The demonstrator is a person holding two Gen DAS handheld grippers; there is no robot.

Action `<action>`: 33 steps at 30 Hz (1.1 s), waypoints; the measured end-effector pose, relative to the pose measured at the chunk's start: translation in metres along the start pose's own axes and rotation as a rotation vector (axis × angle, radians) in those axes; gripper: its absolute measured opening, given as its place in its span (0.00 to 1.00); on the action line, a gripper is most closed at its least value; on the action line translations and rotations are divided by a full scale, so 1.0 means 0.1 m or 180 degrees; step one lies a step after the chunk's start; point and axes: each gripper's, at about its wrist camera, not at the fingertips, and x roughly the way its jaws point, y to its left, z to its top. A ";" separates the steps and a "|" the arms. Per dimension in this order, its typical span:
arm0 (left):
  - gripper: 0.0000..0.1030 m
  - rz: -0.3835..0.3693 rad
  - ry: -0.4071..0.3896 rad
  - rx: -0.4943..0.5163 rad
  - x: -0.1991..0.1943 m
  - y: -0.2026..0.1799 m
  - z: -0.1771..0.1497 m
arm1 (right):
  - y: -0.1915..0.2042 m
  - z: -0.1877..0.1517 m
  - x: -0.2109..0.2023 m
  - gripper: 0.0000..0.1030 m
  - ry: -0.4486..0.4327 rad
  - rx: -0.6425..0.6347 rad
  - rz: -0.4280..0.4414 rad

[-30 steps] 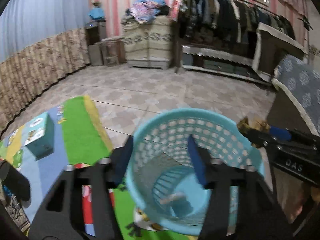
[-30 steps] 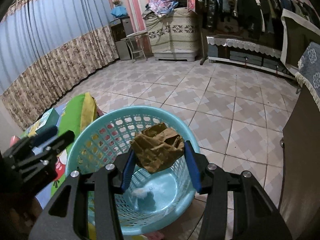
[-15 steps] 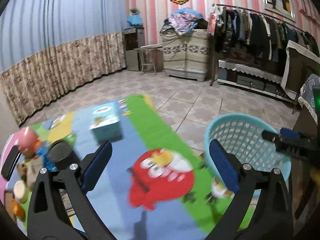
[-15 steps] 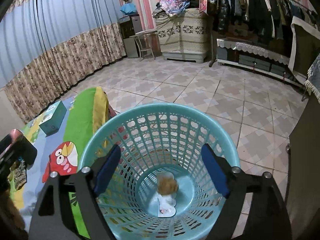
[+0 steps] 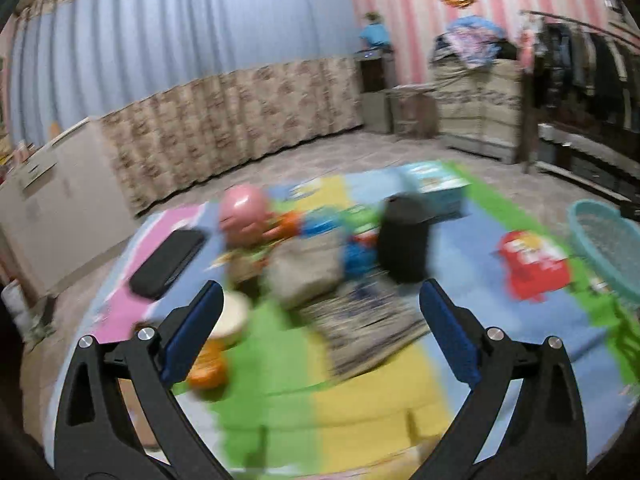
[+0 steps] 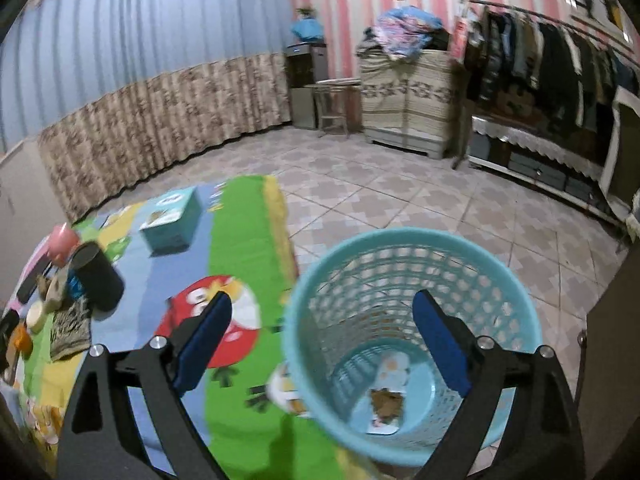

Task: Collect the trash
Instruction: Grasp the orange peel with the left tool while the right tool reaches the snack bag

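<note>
Brown scrap (image 6: 386, 402) dropped into upright basket (image 6: 400, 240); both tongs (image 5: 320, 332) (image 6: 320, 344) wide, empty.

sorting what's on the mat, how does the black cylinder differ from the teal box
The black cylinder is round and dark, while the teal box is square-edged and teal with a white printed top. The cylinder stands among the clutter at the mat's near-left end; the box sits apart, farther back. In the right wrist view the cylinder leans, and the box lies flat. Both rest on the colourful mat, outside the basket.
</note>
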 end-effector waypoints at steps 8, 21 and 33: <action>0.88 0.0274 0.0536 -0.0215 0.39 0.86 -0.36 | 0.57 -0.15 0.02 0.87 0.0138 -0.0215 0.0187; 0.40 -0.0233 0.0969 -0.0481 0.84 0.99 -0.44 | 1.11 -0.31 0.11 0.87 0.0319 -0.0455 0.0320; 0.36 -0.0032 0.0386 -0.0353 0.45 1.06 -0.16 | 2.15 -0.53 0.33 0.87 0.0725 -0.0873 0.0862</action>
